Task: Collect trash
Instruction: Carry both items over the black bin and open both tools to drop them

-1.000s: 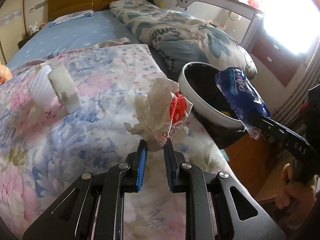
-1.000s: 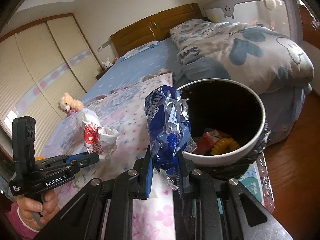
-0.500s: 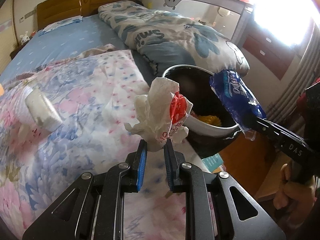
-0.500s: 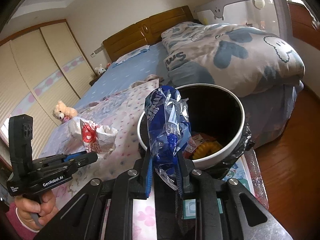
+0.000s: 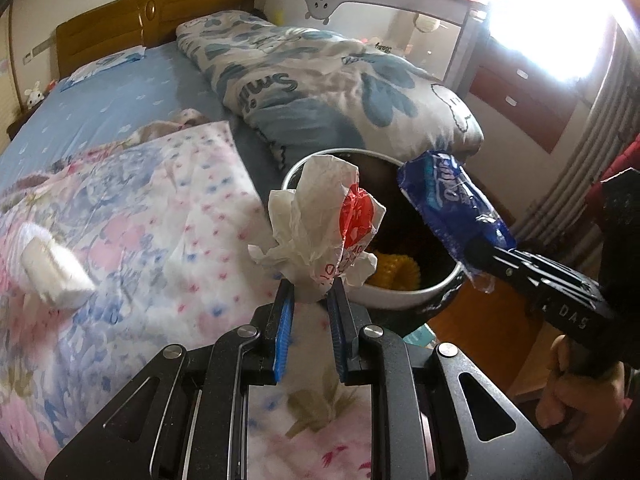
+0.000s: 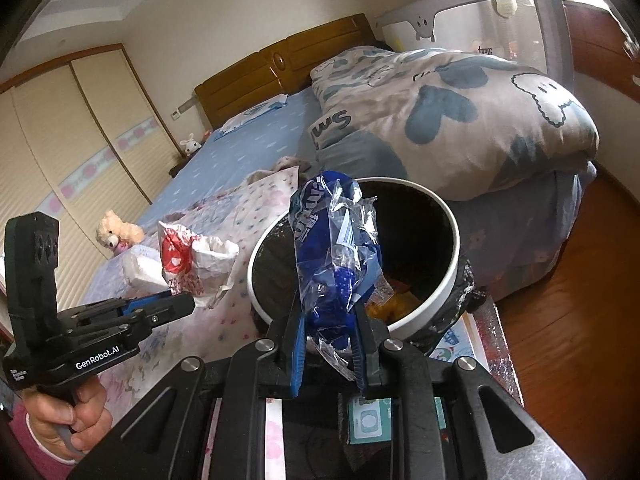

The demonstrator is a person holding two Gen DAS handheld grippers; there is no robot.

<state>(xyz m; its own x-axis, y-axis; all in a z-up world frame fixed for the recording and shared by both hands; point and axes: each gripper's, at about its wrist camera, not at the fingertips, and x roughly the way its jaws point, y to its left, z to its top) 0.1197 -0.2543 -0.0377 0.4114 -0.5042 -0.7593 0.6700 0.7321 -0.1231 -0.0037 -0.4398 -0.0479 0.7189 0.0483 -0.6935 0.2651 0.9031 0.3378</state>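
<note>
My left gripper [image 5: 310, 294] is shut on a crumpled white wrapper with a red print [image 5: 320, 224], held up over the near rim of the white trash bin [image 5: 400, 300]. The same wrapper [image 6: 192, 260] and left gripper [image 6: 182, 304] show at the left of the right wrist view. My right gripper [image 6: 330, 314] is shut on a blue and clear plastic wrapper [image 6: 336, 248], raised over the bin [image 6: 450, 280]. That blue wrapper [image 5: 448, 204] hangs over the bin's right side. Yellow and orange trash [image 5: 400, 276] lies inside the bin.
The bin stands beside a bed with a floral quilt [image 5: 120, 220]. A white wad [image 5: 52, 276] lies on the quilt at the left. A folded blue-heart duvet [image 5: 340, 84] sits behind the bin. Wooden floor [image 6: 568, 340] runs on the right. A teddy bear [image 6: 116, 232] lies far left.
Both grippers have moved toward the bin with their wrappers still held. The bin now sits closer to the middle of both views, and its contents show more.
</note>
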